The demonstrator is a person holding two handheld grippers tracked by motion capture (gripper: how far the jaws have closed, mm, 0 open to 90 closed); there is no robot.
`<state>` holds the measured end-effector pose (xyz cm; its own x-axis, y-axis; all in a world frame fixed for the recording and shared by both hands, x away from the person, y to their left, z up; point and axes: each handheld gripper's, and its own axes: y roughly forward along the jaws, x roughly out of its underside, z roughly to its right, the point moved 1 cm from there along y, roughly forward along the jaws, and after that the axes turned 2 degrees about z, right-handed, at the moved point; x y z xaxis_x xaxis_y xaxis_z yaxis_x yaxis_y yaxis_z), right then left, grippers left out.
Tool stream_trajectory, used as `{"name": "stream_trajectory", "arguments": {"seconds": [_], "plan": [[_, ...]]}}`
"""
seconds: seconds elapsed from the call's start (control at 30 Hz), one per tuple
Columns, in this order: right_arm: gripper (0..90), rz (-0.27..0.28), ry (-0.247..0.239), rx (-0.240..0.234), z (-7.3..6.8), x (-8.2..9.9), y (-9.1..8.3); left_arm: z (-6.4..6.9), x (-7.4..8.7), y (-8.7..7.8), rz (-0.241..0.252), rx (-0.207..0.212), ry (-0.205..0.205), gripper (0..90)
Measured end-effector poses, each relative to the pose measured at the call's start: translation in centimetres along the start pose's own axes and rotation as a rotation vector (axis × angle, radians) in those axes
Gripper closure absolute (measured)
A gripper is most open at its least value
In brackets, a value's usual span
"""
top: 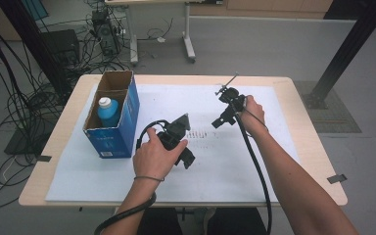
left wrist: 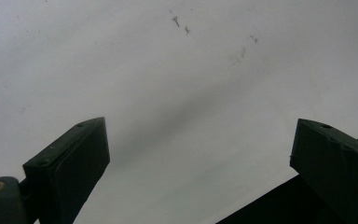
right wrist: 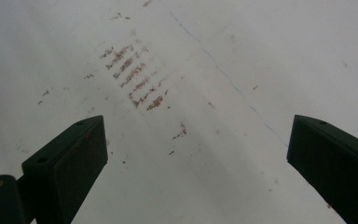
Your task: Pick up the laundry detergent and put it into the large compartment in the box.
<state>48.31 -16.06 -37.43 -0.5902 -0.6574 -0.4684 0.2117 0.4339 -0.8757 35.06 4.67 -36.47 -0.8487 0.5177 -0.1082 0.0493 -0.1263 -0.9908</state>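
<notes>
A sheet (top: pixel 215 171) covers the surface (top: pixel 308 137). A box (top: pixel 115 132) stands at its left side with a bottle (top: pixel 108 111) upright inside. Both hand-held grippers are right of the box, the left hand-held gripper (top: pixel 188 159) nearer it than the right hand-held gripper (top: pixel 217 122).

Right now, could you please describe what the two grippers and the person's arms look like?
Both the left gripper and right gripper are black with two flat, blocky jaws and a thick black cable each. The forearms are bare, with a thin band on the left wrist.
</notes>
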Motion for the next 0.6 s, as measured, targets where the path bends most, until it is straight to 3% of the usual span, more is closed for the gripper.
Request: {"name": "stream_trajectory", "arguments": {"seconds": [0.6], "plan": [[4.3,-0.005,-0.006,-0.009,-0.21,-0.01,0.5,-0.09,0.0,-0.09,0.002,-0.012,-0.006,5.0]]}}
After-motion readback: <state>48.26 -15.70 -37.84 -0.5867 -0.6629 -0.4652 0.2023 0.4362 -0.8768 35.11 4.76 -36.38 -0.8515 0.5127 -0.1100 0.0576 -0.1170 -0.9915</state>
